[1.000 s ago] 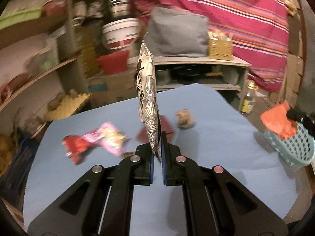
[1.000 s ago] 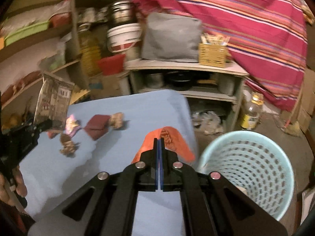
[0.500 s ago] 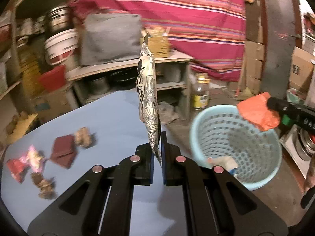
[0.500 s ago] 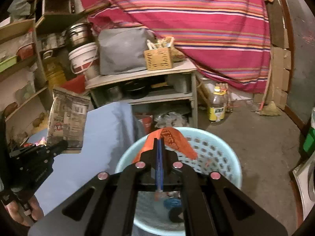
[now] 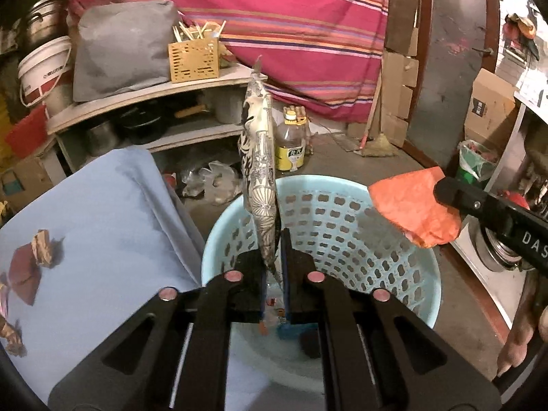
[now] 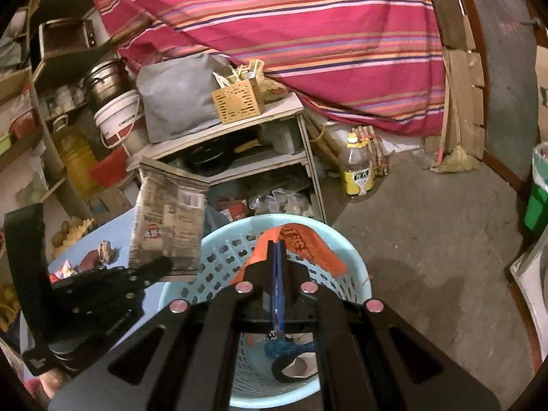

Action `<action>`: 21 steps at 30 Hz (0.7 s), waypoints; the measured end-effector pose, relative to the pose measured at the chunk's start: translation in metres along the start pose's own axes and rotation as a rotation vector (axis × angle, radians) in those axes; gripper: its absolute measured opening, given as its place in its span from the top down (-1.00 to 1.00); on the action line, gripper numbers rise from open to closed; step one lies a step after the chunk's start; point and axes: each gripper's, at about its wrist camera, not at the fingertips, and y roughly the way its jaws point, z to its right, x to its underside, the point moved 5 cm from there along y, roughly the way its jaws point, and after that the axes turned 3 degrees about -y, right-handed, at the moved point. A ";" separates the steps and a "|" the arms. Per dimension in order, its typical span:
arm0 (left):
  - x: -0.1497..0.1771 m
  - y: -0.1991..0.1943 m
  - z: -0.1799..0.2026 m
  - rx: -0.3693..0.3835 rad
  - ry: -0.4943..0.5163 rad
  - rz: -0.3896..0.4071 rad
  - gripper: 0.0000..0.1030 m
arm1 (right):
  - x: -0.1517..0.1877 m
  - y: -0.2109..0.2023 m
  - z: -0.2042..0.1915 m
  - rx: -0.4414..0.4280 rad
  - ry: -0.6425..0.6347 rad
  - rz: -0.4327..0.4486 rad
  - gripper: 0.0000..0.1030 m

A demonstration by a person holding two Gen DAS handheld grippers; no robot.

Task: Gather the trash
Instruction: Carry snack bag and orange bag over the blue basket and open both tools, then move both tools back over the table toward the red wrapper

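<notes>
My left gripper [image 5: 274, 260] is over the light blue basket [image 5: 404, 239] and its jaws have parted a little; the black-and-white snack bag [image 5: 258, 171] still stands upright between them. From the right wrist view the bag [image 6: 167, 219] shows at the left gripper's [image 6: 154, 269] tip, over the basket's [image 6: 349, 263] left rim. My right gripper [image 6: 278, 260] is shut on an orange wrapper [image 6: 308, 246] above the basket; the wrapper also shows in the left wrist view [image 5: 414, 209]. Several pieces of trash [image 6: 287, 346] lie in the basket.
A blue-covered table [image 5: 102, 212] at left carries a dark red wrapper [image 5: 22, 274] and crumpled scraps [image 5: 42, 248]. Behind stand a wooden shelf [image 5: 154, 92], an oil bottle [image 5: 291, 137] on the floor, a striped cloth [image 5: 291, 17] and a green bin [image 5: 476, 164] at right.
Both grippers moved right from over the table to above the basket. The left gripper's jaws have opened slightly around the bag. The right gripper keeps the orange wrapper.
</notes>
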 end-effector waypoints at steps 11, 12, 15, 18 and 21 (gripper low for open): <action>0.002 -0.028 -0.023 -0.109 0.005 0.066 -0.79 | 0.003 0.004 -0.012 -0.012 -0.036 -0.016 0.97; 0.002 -0.031 -0.026 -0.116 0.001 0.071 -0.83 | 0.004 0.006 -0.015 -0.015 -0.040 -0.022 0.95; 0.004 -0.048 -0.046 -0.159 -0.005 0.088 -0.88 | 0.010 0.017 -0.024 0.005 -0.050 -0.065 0.93; 0.006 -0.062 -0.064 -0.189 -0.018 0.099 -0.89 | 0.018 0.030 -0.029 0.015 -0.037 -0.122 0.66; 0.009 -0.077 -0.088 -0.212 -0.046 0.105 -0.89 | 0.021 0.035 -0.035 0.042 -0.024 -0.124 -0.41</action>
